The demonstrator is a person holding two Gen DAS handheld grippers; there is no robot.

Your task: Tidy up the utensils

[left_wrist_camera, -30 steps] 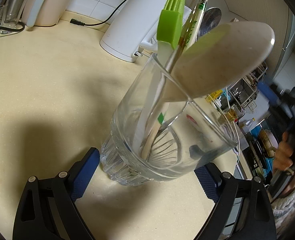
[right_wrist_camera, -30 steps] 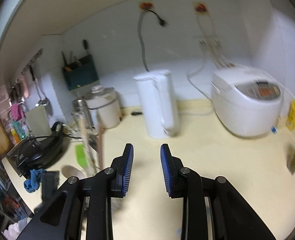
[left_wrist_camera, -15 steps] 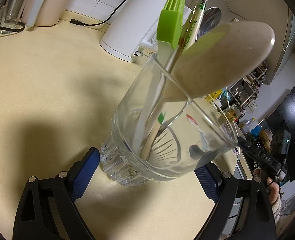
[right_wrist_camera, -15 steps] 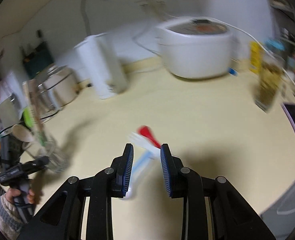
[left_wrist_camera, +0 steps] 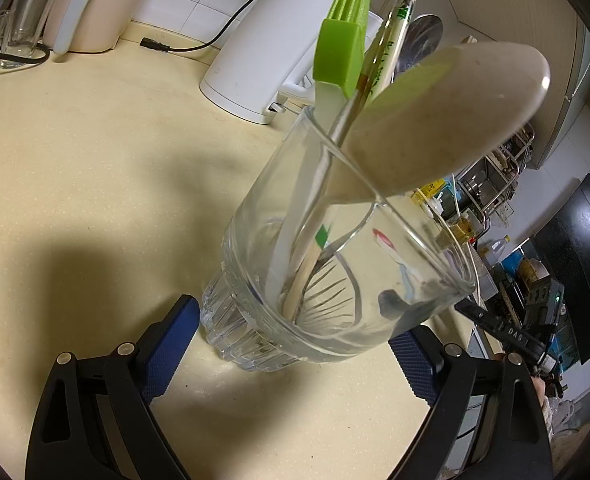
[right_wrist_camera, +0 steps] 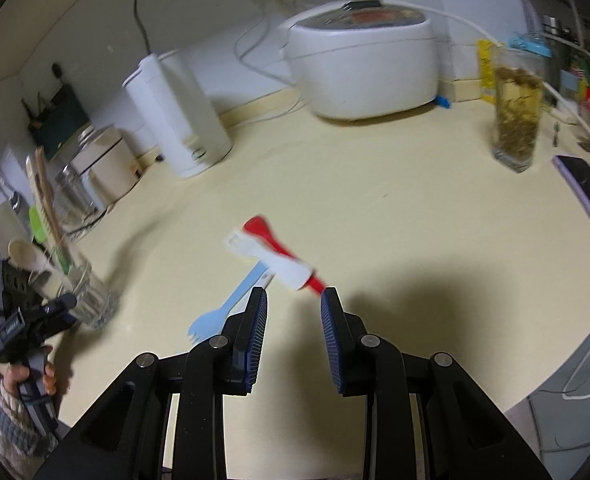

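Note:
A clear glass stands on the cream counter and holds a green silicone brush, chopsticks and a beige spoon. My left gripper straddles its base, and both pad tips rest against its sides. The same glass shows at the far left of the right wrist view. There a red spoon, a white fork lying over it and a light blue fork lie loose on the counter. My right gripper hovers open just short of them, with nothing between its fingers.
A white kettle, a white rice cooker, a tall glass of tea leaves and a phone stand around the counter. The counter's edge curves past at the lower right. A black cable runs behind the glass.
My right gripper has swung down and rolled, so the loose forks and red spoon now lie just ahead of its fingertips. The left gripper and the glass have not moved.

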